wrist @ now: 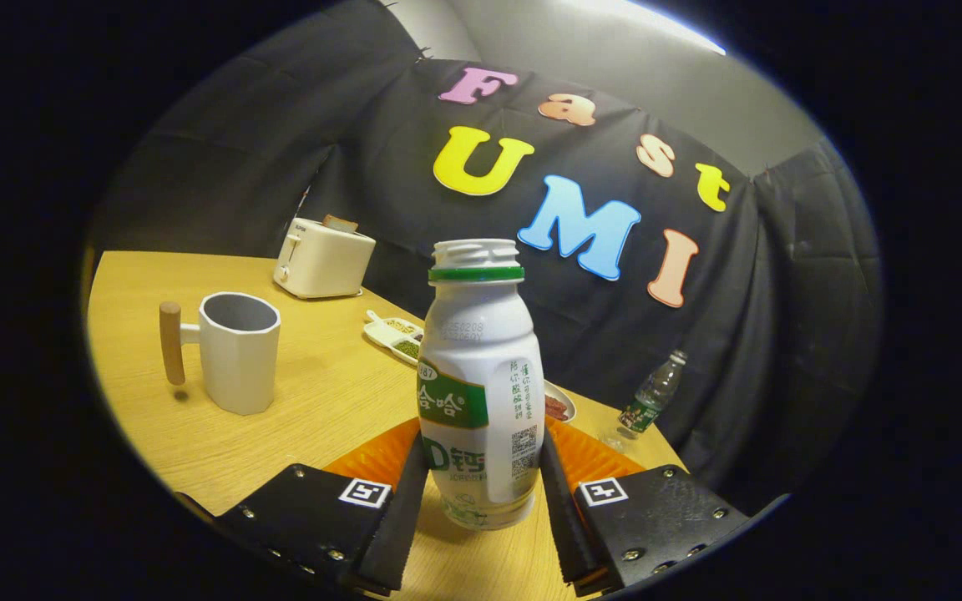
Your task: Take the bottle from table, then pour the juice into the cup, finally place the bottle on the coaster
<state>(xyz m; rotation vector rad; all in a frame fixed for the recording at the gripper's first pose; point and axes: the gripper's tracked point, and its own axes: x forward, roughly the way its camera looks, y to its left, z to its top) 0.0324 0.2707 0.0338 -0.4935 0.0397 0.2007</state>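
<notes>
A small white bottle (481, 376) with a green label and an open, capless neck stands upright between my fingers. My gripper (483, 472) is shut on the bottle, with both black pads pressing on its lower body. Just behind the bottle, under the fingertips, an orange ribbed coaster (368, 459) lies on the wooden table (147, 417). A white faceted cup (239, 351) with a wooden handle stands ahead and to the left, apart from the bottle. I cannot tell whether the bottle's base touches the table.
A cream toaster (322, 259) sits at the table's far side near the black cloth wall. A white dish of seeds (393, 334) and a plate with red food (560, 406) lie beyond the bottle. A clear water bottle (652, 396) stands at the right edge.
</notes>
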